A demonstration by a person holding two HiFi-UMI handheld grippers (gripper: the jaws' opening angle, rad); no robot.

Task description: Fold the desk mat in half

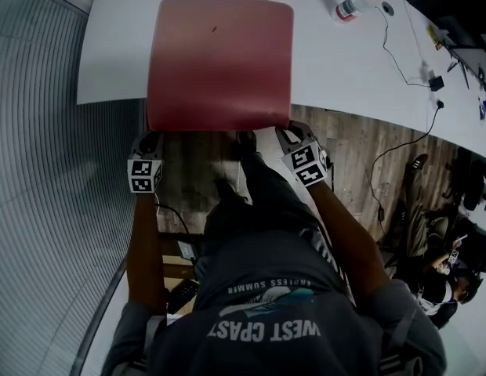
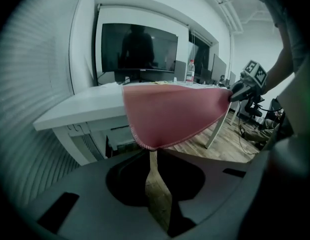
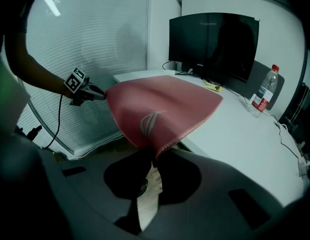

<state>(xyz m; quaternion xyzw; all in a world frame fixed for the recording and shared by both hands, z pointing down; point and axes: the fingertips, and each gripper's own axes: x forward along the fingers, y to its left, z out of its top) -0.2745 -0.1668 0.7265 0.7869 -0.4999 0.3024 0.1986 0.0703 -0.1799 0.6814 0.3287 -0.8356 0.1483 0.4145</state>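
1 mat (image 1: 219, 61) on the counter (image 1: 345, 61), 1 bottle (image 1: 357, 4) behind. Left gripper (image 1: 153, 137) jaws clamped on its near-left corner, right gripper (image 1: 286, 135) jaws clamped on the near-right.

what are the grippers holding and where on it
Both hold the red desk mat: the left gripper pinches its near left corner, the right gripper its near right corner.

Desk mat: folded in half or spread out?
Spread out, not folded. The desk mat lies in one layer on the table, with its near corners pinched in the left tongs and right tongs.
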